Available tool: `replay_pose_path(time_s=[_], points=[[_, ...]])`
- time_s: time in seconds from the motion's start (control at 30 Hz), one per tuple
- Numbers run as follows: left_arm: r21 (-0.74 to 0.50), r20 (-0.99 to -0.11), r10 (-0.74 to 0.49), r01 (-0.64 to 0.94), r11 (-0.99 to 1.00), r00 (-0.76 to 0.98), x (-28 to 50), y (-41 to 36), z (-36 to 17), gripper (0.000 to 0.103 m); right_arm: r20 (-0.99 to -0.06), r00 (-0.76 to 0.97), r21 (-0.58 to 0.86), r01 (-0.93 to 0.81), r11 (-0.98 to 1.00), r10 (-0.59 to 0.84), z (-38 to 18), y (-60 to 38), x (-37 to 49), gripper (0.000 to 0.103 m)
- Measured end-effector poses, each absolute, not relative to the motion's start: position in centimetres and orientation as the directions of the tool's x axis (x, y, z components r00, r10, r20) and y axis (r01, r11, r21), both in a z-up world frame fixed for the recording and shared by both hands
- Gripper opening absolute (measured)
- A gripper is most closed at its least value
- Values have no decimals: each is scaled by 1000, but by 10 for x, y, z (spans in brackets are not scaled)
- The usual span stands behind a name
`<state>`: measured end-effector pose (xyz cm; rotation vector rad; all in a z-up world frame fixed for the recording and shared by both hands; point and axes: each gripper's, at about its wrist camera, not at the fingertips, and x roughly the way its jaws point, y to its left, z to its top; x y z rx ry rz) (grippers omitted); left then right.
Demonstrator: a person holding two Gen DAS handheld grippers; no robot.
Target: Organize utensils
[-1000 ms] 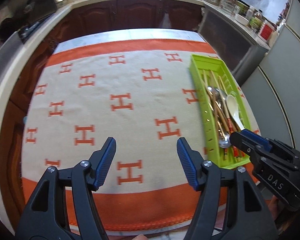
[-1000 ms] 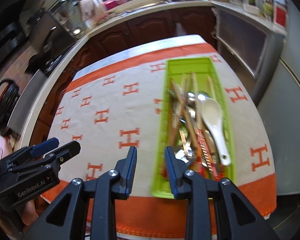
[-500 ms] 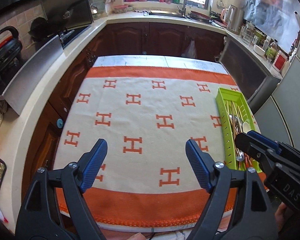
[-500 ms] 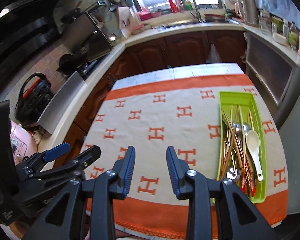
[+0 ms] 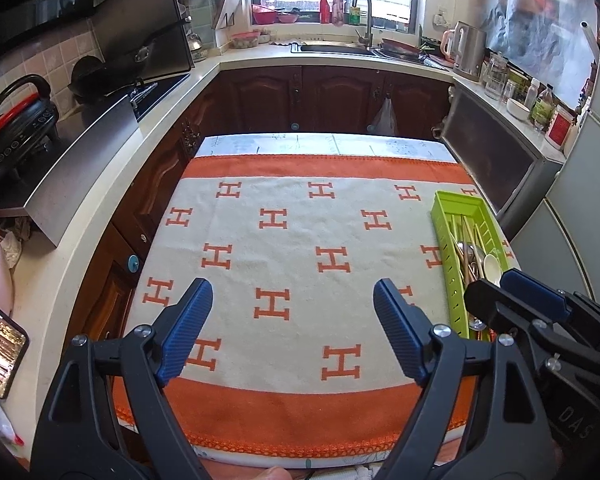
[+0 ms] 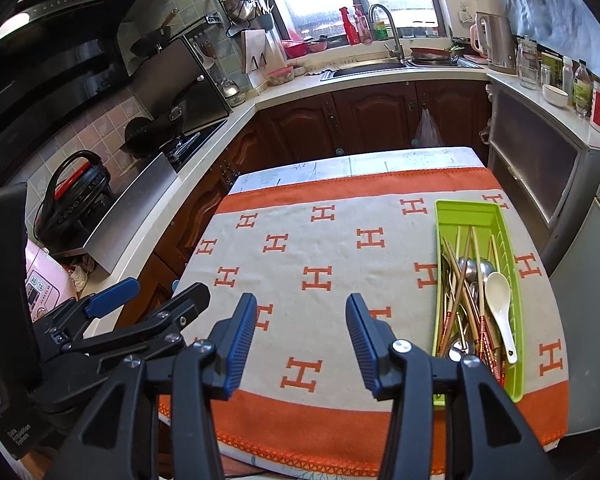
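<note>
A lime-green tray (image 6: 460,210) lies along the right edge of the orange-and-cream cloth (image 6: 320,248). It holds several utensils: a white spoon (image 6: 498,292), metal spoons (image 6: 466,264) and wooden chopsticks (image 6: 458,280). My right gripper (image 6: 301,304) hovers over the cloth's front edge, left of the tray, its jaws opening with nothing between them. My left gripper (image 5: 292,292) hangs open and empty above the front middle of the cloth (image 5: 300,240). In the left wrist view the right gripper (image 5: 494,286) covers the near end of the tray (image 5: 450,280).
A counter with a stove and a red-and-black cooker (image 6: 74,192) runs along the left. A phone (image 5: 0,350) lies on the near counter. A sink (image 6: 364,68) is at the back, and grey cabinets (image 6: 540,168) stand close on the right.
Both grippers have risen and drawn back from the table, so the tray looks smaller and farther. Both pairs of jaws stand wider apart than a second ago.
</note>
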<state>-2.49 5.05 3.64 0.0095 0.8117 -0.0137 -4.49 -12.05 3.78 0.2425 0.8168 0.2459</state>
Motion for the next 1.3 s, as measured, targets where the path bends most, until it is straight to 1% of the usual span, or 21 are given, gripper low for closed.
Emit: replay_pose_path(time_s=[1.3], points=[[-4, -729, -13, 15, 1000, 684, -26, 51, 34, 81, -681, 664, 305, -126, 944, 309, 39, -122, -47, 46]])
